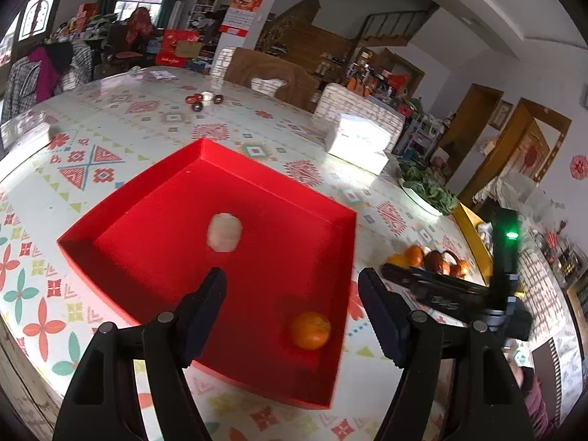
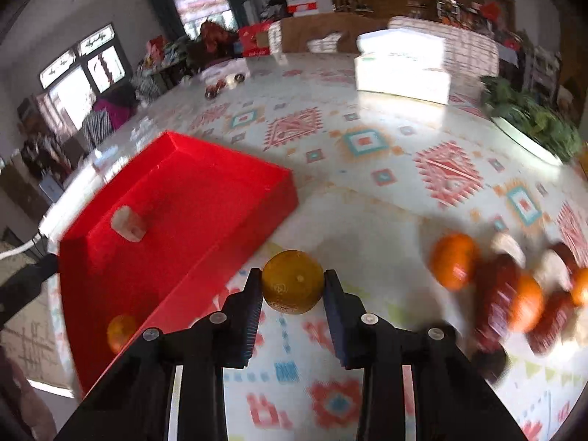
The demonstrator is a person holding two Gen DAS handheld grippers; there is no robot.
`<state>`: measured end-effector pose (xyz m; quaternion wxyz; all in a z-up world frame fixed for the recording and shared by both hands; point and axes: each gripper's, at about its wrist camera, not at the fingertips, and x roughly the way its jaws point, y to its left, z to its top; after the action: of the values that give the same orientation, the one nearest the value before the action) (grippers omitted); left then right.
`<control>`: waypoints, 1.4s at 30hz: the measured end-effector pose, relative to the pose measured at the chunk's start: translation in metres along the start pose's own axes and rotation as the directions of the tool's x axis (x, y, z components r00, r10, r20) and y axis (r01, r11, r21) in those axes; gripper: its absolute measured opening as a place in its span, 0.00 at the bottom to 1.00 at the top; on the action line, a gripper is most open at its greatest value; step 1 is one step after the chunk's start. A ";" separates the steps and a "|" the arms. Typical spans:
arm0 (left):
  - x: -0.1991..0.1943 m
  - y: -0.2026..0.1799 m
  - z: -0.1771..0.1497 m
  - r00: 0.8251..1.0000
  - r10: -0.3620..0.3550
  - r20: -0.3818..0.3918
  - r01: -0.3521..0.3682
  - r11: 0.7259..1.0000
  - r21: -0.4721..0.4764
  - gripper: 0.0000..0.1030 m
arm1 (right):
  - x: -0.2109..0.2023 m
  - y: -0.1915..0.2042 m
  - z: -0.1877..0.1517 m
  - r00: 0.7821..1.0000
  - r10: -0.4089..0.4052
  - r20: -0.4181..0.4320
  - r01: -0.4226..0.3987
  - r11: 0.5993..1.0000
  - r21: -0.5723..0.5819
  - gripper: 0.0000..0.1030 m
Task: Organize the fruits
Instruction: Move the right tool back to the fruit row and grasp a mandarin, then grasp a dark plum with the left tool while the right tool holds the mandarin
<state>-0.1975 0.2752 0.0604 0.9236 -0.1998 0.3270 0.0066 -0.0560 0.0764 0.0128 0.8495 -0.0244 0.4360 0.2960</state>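
Note:
A shallow red tray lies on the patterned tablecloth. In it rest an orange near the front corner and a pale whitish lump. My left gripper hovers over the tray's near part, open with nothing between its fingers. My right gripper is just right of the tray and its pads press on both sides of a yellow-orange mandarin on the table. A pile of oranges, dark red fruits and pale pieces lies to the right.
A white box stands farther back on the table. A white dish of leafy greens sits at the right edge. Small dark round items lie at the far side. Chairs line the far edge.

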 end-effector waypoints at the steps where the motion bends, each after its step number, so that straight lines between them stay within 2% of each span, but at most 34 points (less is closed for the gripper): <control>1: 0.000 -0.004 -0.001 1.000 -0.005 -0.003 0.005 1.000 0.011 0.71 | -0.011 -0.006 -0.004 1.000 0.007 0.014 -0.007 1.000 0.020 0.35; 4: 0.005 -0.022 -0.004 1.000 -0.024 -0.020 0.025 0.998 0.050 0.71 | -0.051 -0.029 -0.020 0.998 0.014 0.066 -0.020 0.996 0.088 0.35; 8: 0.021 -0.051 -0.013 0.994 -0.073 -0.081 0.080 0.993 0.085 0.71 | -0.095 -0.067 -0.049 0.994 -0.036 0.105 0.018 0.985 0.171 0.35; 10: 0.030 -0.072 -0.020 0.988 -0.098 -0.116 0.112 0.987 0.119 0.71 | -0.109 -0.087 -0.064 0.990 -0.089 0.106 0.065 0.975 0.211 0.35; 13: 0.050 -0.100 -0.026 0.972 -0.149 -0.182 0.178 0.972 0.153 0.71 | -0.121 -0.114 -0.084 0.989 -0.116 0.097 0.086 0.959 0.270 0.35; 17: 0.086 -0.140 -0.034 0.969 -0.105 -0.225 0.158 0.959 0.236 0.71 | -0.127 -0.138 -0.098 0.990 -0.088 0.109 0.048 0.943 0.331 0.35; 21: 0.119 -0.165 -0.023 0.958 -0.130 -0.257 0.190 0.956 0.223 0.71 | -0.132 -0.149 -0.102 0.989 -0.055 0.135 0.005 0.939 0.344 0.35; 28: 0.167 -0.206 -0.008 0.967 -0.073 -0.243 0.143 0.949 0.281 0.70 | -0.128 -0.158 -0.107 0.988 0.016 0.151 -0.068 0.935 0.347 0.35; 31: 0.185 -0.210 -0.007 0.963 -0.059 -0.263 0.137 0.948 0.288 0.60 | -0.129 -0.158 -0.108 0.986 0.035 0.161 -0.090 0.933 0.348 0.35; 34: 0.182 -0.209 -0.005 0.963 -0.095 -0.253 0.165 0.948 0.272 0.29 | -0.129 -0.158 -0.109 0.985 0.049 0.163 -0.104 0.933 0.346 0.35; 35: 0.179 -0.209 -0.003 0.969 -0.077 -0.236 0.143 0.950 0.279 0.26 | -0.129 -0.158 -0.108 0.985 0.052 0.162 -0.106 0.933 0.345 0.35; 42: 0.158 -0.182 0.001 0.967 -0.141 -0.214 0.180 0.967 0.180 0.23 | -0.130 -0.153 -0.107 0.987 0.025 0.157 -0.077 0.940 0.333 0.35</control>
<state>-0.0470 0.0894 0.0318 0.8989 -0.1326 0.3996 -0.1212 -0.1112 -0.1445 0.0110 0.8636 0.1552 0.4155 0.2398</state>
